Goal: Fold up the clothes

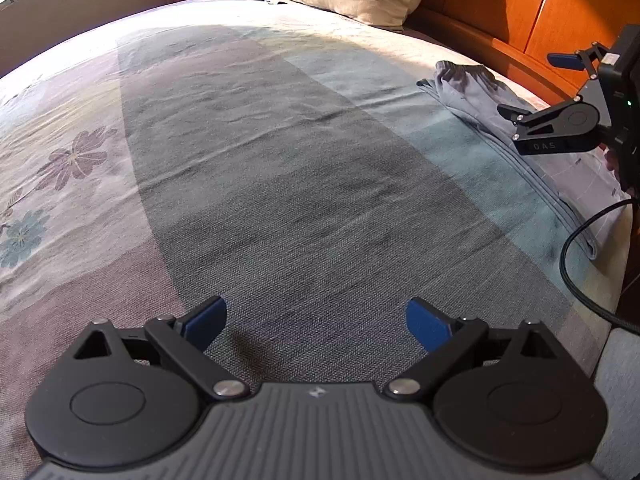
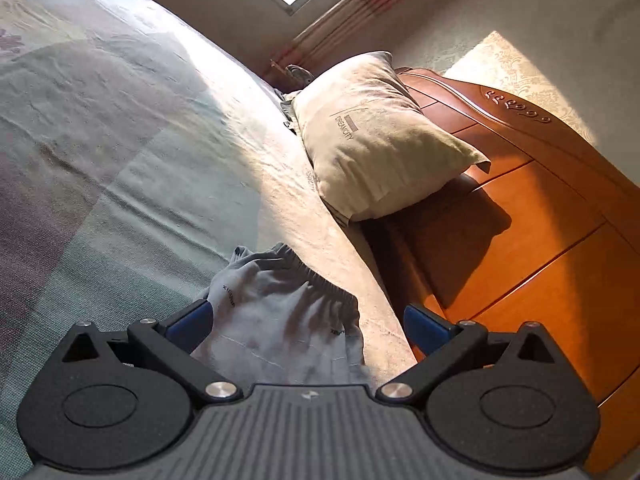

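A pair of light grey-blue trousers (image 1: 500,132) lies along the right edge of the bed, elastic waistband toward the pillow. In the right wrist view the waistband end of the trousers (image 2: 280,312) sits between and just ahead of the blue fingers. My right gripper (image 2: 306,326) hovers open over it, gripping nothing. From the left wrist view the right gripper (image 1: 536,92) shows at the far right, above the trousers. My left gripper (image 1: 316,326) is open over bare bedspread, well left of the garment.
The bedspread (image 1: 260,160) has grey, teal and floral patches. A beige pillow (image 2: 372,136) leans on the orange wooden headboard (image 2: 540,220). A black cable (image 1: 576,264) hangs at the bed's right edge. A window and curtain stand beyond the pillow.
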